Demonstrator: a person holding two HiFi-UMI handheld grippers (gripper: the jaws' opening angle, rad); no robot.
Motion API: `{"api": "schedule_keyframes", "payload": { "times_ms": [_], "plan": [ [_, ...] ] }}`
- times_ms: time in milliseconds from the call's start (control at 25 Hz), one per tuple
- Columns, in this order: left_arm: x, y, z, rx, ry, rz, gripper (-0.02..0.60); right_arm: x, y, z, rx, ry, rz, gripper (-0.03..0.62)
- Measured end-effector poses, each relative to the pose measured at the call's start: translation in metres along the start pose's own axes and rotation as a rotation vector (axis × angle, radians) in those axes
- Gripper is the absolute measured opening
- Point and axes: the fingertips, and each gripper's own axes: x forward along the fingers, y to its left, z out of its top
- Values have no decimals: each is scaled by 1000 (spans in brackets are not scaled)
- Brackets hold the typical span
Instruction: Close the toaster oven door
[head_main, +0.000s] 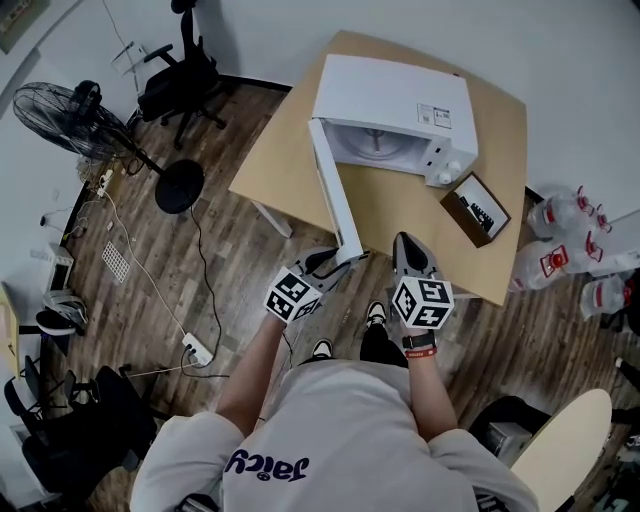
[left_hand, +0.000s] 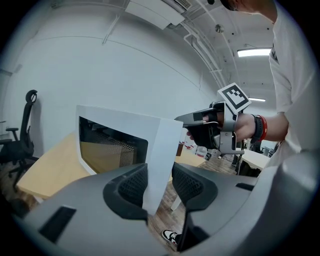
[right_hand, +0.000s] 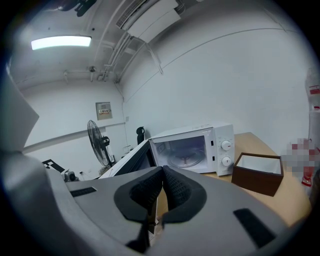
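Gripping the free edge of the wide-open microwave door (left_hand: 162, 150) with the left gripper (left_hand: 160, 187), jaws about half closed and pressing on both faces. Holding the right gripper (right_hand: 162, 187) alongside, jaws shut together on nothing, door edge just left of them, microwave (right_hand: 192, 147) ahead on the desk (right_hand: 260, 200). Seemingly at the grasp step, swing not begun. Next, probably: sweep the edge in an arc toward the cavity, letting the grip pivot, then press until latched.
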Motion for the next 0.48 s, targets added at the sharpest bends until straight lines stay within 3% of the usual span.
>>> {"api": "schedule_keyframes", "payload": {
  "times_ms": [480],
  "plan": [
    [16,-6,6,-3,-1,16,166,-4,-15,6,10,-13,-17,0]
  ]
}}
